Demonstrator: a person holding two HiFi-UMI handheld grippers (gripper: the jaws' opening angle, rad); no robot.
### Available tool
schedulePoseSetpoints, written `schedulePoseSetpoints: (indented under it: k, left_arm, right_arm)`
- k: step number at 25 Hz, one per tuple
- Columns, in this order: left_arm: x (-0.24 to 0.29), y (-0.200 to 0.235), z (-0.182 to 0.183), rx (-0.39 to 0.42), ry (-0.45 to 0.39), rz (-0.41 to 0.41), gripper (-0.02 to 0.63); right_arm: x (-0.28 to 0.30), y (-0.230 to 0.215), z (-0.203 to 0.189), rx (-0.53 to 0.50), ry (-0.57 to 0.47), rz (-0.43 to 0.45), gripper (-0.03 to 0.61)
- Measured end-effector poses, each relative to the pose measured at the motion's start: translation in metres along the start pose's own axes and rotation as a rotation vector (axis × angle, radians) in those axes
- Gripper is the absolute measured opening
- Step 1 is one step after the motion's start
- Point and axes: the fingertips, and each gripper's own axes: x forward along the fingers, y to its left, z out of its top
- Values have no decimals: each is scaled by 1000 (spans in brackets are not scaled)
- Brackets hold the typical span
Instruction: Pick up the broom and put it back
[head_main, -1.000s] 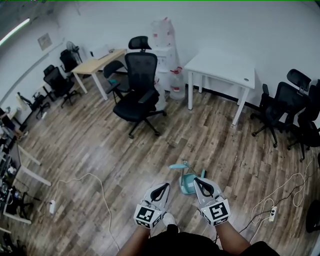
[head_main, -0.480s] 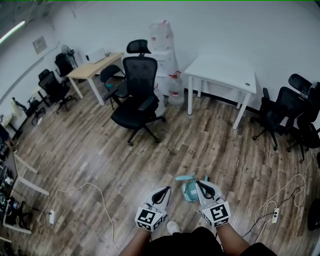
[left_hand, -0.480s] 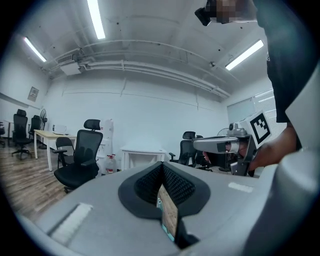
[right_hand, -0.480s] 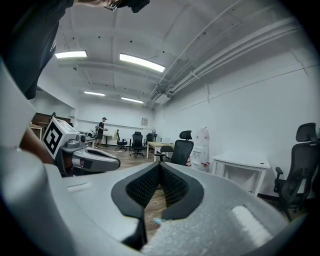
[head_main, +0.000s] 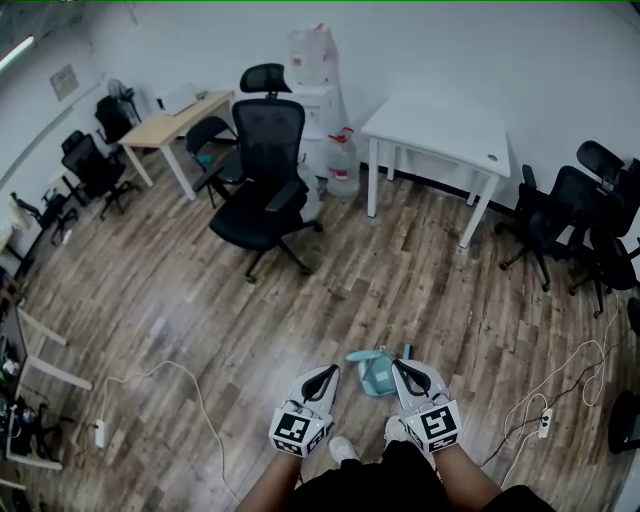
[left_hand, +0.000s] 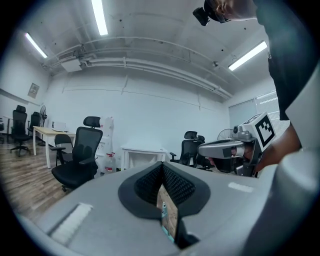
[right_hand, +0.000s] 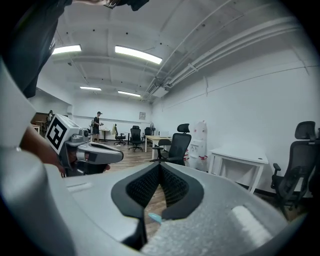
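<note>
Teal plastic is seen low on the wood floor (head_main: 200, 300): the broom (head_main: 375, 368), lying flat with what may be a dustpan, though the two cannot be told apart at this size. It is found near 6 o'clock in the head view, just ahead of the person's shoes (head_main: 341, 446).

The left tongs (head_main: 331, 372) are held at its 9 o'clock, near it but apart. The right tongs (head_main: 397, 364) are held at its 3 o'clock, just beside it in the picture. Both are judged to be carried above the broom rather than on it. Both tongs are closed tip to tip with nothing clamped. In each gripper view only floor and a sliver of teal are glimpsed through the gap below the pads.

Farther out, a black chair (head_main: 262, 190) is placed at the broom's 11 o'clock, and a power strip (head_main: 545, 424) with its cable at 4 o'clock.

The task is judged barely begun: the broom is within reach but not yet picked up. The tongs must be opened, lowered to the handle and closed on it. The broom must then be carried to its place, which is not identified in these views.
</note>
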Motion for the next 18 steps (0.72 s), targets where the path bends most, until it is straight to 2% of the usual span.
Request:
schedulePoseSetpoints:
  k: [7,18]
  left_arm:
    - [14,2,-20,2,57,33,18]
    - [29,15,-67,-17,155,103,18]
  right_arm:
    - [7,-13,-23,5,66,31,3]
    - [22,-24,-86,12,209,104,3]
